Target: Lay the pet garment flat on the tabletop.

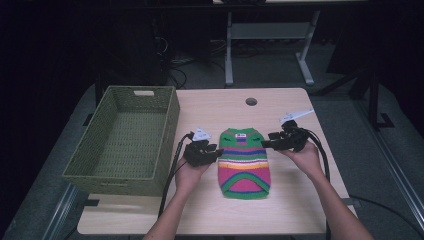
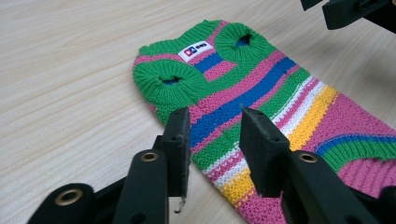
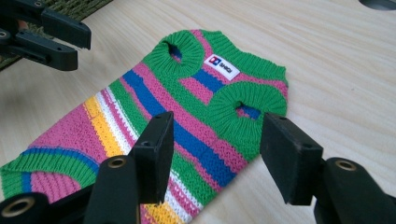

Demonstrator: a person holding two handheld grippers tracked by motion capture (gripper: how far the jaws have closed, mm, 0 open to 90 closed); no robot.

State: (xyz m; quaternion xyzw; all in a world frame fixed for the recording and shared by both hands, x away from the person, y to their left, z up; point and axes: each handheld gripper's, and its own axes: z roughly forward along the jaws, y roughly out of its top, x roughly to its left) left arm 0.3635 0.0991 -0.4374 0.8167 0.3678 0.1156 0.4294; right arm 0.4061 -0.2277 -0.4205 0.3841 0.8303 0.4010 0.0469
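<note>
- So there's a light wood desk with a little striped knit sweater lying flat around the middle, a bit closer to the near edge than the far one. Looks pet-sized going by its shape, with two green-ribbed leg holes.
- A big green woven basket takes up the desk's left side and hangs off the left edge some. Nothing in it that I can see from the high view.
- There's a round cable hole near the far edge, past the sweater's collar end.
- The left gripper sits between the basket and the sweater, right at the sweater's left side. Its jaws are parted a moderate amount, nothing between them.
- The right gripper is at the sweater's upper right corner, jaws spread wide and not gripping anything either.
- Nothing's blocking either one; the basket wall is the only thing close to the left hand.
- The left gripper view gets you stuff the high view can't: the white label by the collar, plus the stitch texture. It also catches the other gripper in its top right corner.
- The right gripper view has the same label from the opposite side, a sliver of basket up top left, and the cable hole's edge at the top right.
</note>
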